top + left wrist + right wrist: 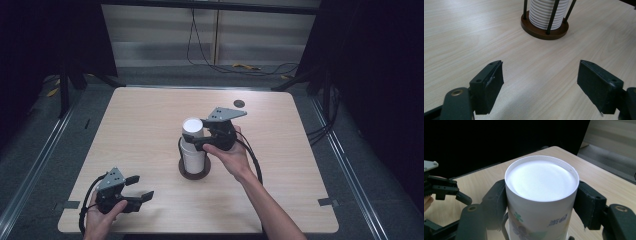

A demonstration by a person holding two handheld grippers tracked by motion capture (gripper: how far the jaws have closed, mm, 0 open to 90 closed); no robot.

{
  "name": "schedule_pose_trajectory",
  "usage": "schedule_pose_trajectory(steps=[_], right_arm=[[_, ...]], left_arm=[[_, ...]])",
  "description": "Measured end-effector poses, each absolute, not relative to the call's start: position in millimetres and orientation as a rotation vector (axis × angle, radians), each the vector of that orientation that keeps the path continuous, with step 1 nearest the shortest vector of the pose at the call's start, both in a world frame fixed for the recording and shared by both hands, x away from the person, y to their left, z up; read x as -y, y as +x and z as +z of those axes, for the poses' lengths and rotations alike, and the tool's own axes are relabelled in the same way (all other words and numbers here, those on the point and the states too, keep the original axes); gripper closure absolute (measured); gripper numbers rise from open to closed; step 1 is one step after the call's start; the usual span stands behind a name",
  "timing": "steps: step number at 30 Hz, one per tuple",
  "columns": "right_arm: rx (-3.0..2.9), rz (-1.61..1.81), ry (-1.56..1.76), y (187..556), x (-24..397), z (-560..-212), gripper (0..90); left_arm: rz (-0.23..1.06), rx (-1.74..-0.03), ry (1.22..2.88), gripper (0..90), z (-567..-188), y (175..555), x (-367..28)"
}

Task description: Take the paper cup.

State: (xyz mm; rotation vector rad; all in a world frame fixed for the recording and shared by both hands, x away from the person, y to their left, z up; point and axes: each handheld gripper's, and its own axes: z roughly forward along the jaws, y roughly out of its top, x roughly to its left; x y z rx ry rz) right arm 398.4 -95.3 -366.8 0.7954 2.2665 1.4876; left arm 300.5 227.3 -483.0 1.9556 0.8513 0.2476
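Step in hand: pulling the top white paper cup (193, 131) off the stack of white paper cups (194, 155) that stands upside down in the round dark-brown wooden holder with thin black rods (194, 171), near centre of the light wood bench (150, 120). Right claw (201, 141) comes in from approx 3 o'clock of the stack and, by the right gripper view, has its pads (495, 205) clamped on both sides of the top cup (541, 195) just below its upturned base. Left claw (139, 187) sits at approx 7 o'clock of the holder, well apart from it, jaws apart w/ nothing between.

Next move, my read: straight lift, firm but w/o crushing the thin wall; cups nest tight, so a second one may ride up. The left claw may need to steady the stack.

View diffs: right gripper view gives pad contact and the printed flowers and blue lettering on the cup wall. Left gripper view gives the ribbed rims of the stack (547, 12), the rods and the brown base (544, 31). High view gives the layout and a small dark round disc (239, 103) at approx 1 o'clock near the far edge.
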Motion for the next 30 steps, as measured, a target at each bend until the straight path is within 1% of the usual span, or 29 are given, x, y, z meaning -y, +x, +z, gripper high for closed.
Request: schedule_pose_trajectory(steps=[11, 30], right_arm=[[-2.236, 1.517, 0.771, 396, 97, -353, 33.3], [-2.166, 1.609, 0.769, 392, 105, -344, 33.9]], left_arm=[[0.231, -0.846, 1.957, 19.2, -483, 301, -226], [0.238, -0.864, 1.942, 18.8, -483, 302, -226]])
